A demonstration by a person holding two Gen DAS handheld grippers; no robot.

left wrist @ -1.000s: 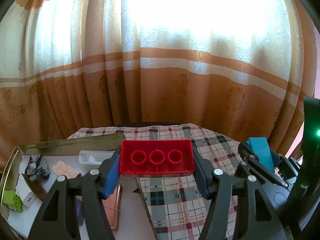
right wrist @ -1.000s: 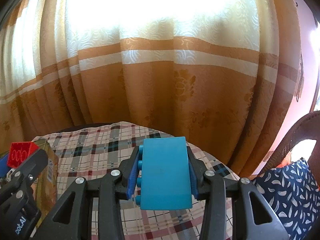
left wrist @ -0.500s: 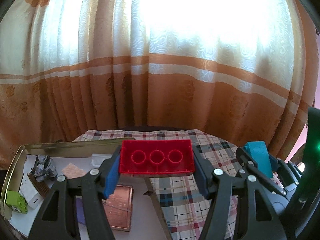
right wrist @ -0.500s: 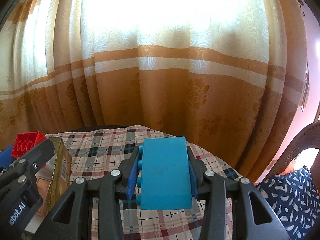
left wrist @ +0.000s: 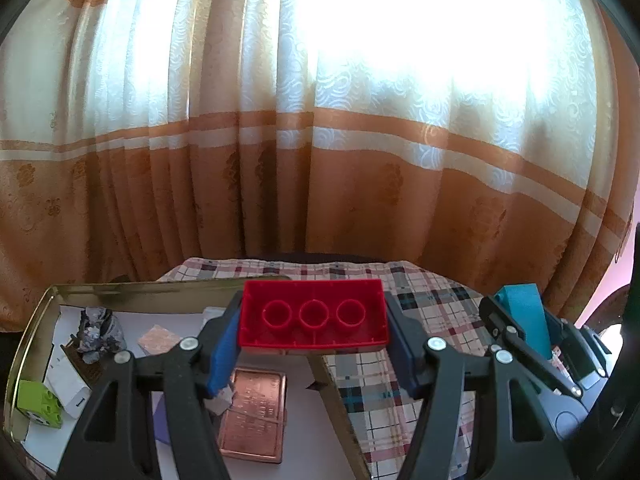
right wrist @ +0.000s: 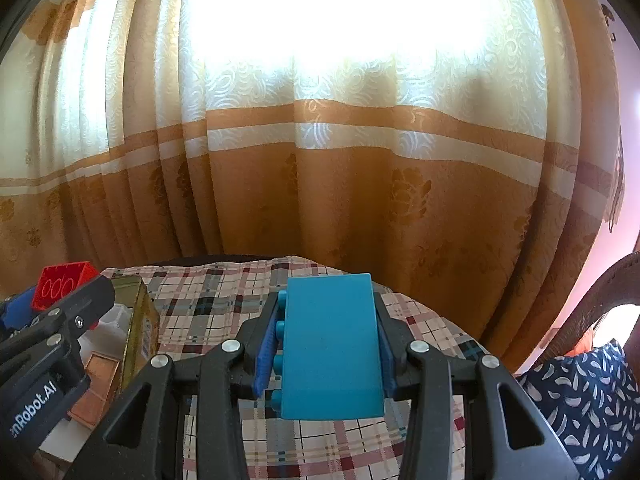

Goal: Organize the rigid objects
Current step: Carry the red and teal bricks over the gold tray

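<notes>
My left gripper (left wrist: 314,344) is shut on a red toy brick (left wrist: 314,322), held by its two short ends with the hollow underside and three round tubes facing the camera. It hangs above the right wall of a gold metal tin (left wrist: 36,322). My right gripper (right wrist: 322,350) is shut on a blue toy brick (right wrist: 330,344), its studs turned to the left, above the plaid tablecloth (right wrist: 208,304). From the right wrist view the red brick (right wrist: 64,282) and the left gripper's arm show at far left. The blue brick (left wrist: 524,320) shows at right in the left wrist view.
Inside the tin lie a copper plate (left wrist: 256,416), a green brick (left wrist: 38,402), a white charger (left wrist: 66,386), a grey crumpled lump (left wrist: 96,328) and a small pink tile (left wrist: 158,338). An orange and cream curtain (right wrist: 320,184) hangs behind the table. A patterned cushion (right wrist: 592,396) lies at right.
The left gripper with the red brick has drifted left over the tin, so more of the tin floor shows. The right gripper holds the blue brick nearly still.
</notes>
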